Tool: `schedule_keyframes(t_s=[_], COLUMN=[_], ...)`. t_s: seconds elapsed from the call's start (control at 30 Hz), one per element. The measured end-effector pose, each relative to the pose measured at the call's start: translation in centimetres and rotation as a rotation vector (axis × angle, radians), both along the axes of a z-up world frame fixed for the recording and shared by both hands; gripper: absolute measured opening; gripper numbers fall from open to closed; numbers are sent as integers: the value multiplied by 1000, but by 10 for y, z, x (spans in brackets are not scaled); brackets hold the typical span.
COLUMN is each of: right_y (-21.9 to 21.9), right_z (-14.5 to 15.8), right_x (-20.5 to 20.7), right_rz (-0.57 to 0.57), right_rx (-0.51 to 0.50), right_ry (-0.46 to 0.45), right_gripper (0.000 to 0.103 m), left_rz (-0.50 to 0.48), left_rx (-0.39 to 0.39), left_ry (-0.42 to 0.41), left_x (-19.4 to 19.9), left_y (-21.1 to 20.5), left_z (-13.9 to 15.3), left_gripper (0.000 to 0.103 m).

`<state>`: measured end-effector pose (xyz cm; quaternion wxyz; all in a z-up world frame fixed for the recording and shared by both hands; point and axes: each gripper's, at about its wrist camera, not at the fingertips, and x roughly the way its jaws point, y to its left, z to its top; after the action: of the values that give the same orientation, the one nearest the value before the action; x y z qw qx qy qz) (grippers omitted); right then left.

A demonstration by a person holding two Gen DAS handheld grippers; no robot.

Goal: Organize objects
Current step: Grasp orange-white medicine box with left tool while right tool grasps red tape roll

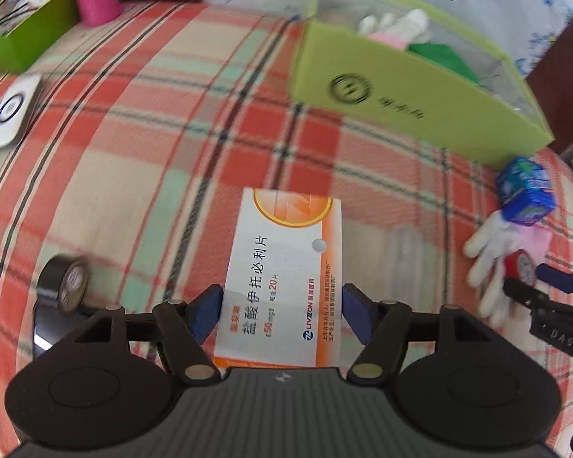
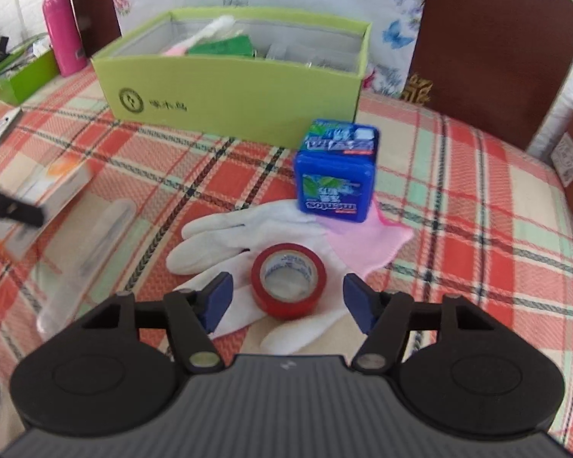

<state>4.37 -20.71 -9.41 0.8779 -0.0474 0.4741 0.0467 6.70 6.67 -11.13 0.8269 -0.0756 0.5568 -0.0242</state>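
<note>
The left tool (image 1: 282,309) hangs steeply over a white-and-orange medicine box (image 1: 282,278) lying flat on the plaid-clothed bench (image 1: 133,152). Its blue pads (image 1: 206,311) stand either side of the box's near end; the left pad looks to be right at the box's edge and the right one just off it, so whether they press on it I cannot tell from here. To the left of that tool a black roll of tape (image 1: 67,282) stands on edge.

The right tool (image 2: 286,301) is half spread, jaws apart, with a red roll of tape (image 2: 288,280) lying flat between the pads (image 2: 219,297) and clear space on both sides (nothing gripped). The red roll rests on a white glove (image 2: 225,240) with a pink cuff, and a blue mint tin (image 2: 334,175) stands on the glove's far side, near the cuff. A clear plastic packet (image 2: 91,252) lies on the cloth between the glove and the medicine box.

Behind everything sits an open green box (image 2: 233,87), already holding another white glove (image 1: 397,24) and something green. Farther left are a pink bottle (image 2: 63,32), a second green box (image 1: 23,34) with cables in it, and a flat white device (image 1: 13,112) on the cloth.
</note>
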Motion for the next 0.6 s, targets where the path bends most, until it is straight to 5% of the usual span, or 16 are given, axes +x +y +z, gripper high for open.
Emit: schedule_keyframes(t_s=[0.1, 0.4, 0.6], right_y=[3, 15, 33], right_z=[-11, -1, 8], right_x=[7, -30, -48], right_rz=[10, 87, 168], right_rx=[-11, 51, 76], right_ry=[35, 53, 54], right_gripper=[46, 46, 46], left_rz=[30, -8, -46], left_rx=[-1, 76, -15], left_ry=[12, 4, -25], left_x=[4, 17, 11], left_y=[1, -19, -21], left_z=[-5, -16, 9], left_gripper=[70, 69, 68])
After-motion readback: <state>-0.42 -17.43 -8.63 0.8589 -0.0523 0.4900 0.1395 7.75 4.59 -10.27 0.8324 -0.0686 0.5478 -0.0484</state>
